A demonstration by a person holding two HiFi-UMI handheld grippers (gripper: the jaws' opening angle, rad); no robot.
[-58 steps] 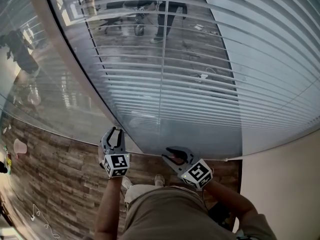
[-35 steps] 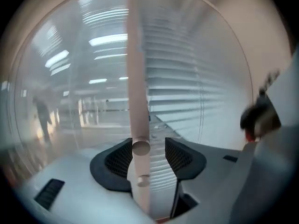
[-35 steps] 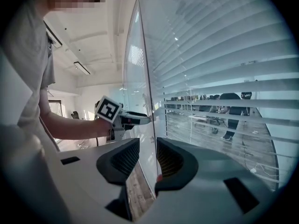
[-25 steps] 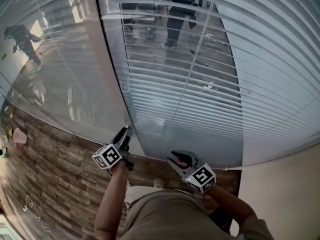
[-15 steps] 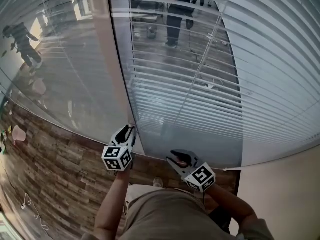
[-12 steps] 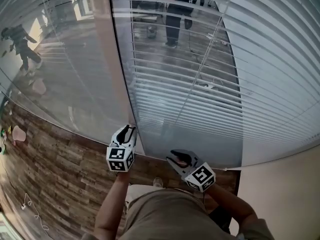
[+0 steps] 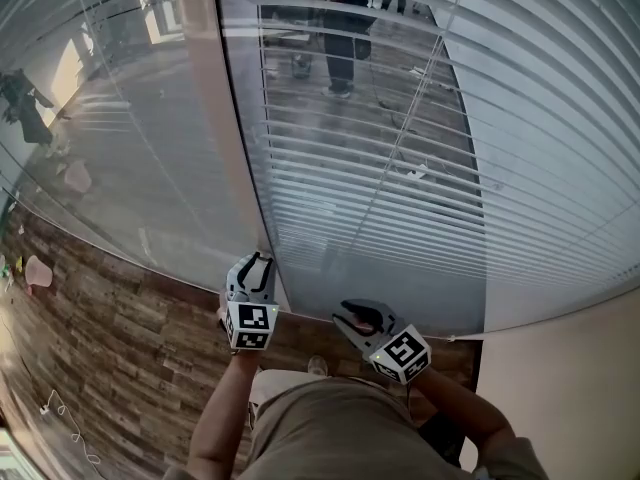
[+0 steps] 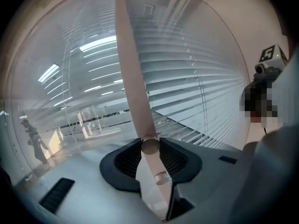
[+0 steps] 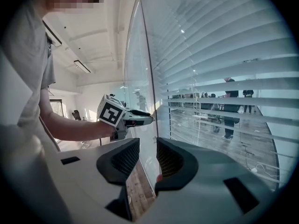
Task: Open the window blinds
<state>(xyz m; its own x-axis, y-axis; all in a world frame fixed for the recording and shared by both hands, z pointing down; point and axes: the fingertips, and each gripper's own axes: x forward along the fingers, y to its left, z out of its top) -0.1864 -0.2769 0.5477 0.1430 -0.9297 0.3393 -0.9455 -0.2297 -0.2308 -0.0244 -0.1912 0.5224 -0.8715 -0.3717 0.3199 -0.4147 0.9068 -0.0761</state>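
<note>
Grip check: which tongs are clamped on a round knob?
The left tongs: just closed, they pinch the round knob on the beige post; the right tongs stand empty.

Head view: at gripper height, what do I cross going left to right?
Brown wood-plank floor → left gripper with its marker cube → right gripper with its marker cube → plain cream-coloured wall.

No readable text, only square markers on left cube (image 7: 249,325), right cube (image 7: 402,352)
</note>
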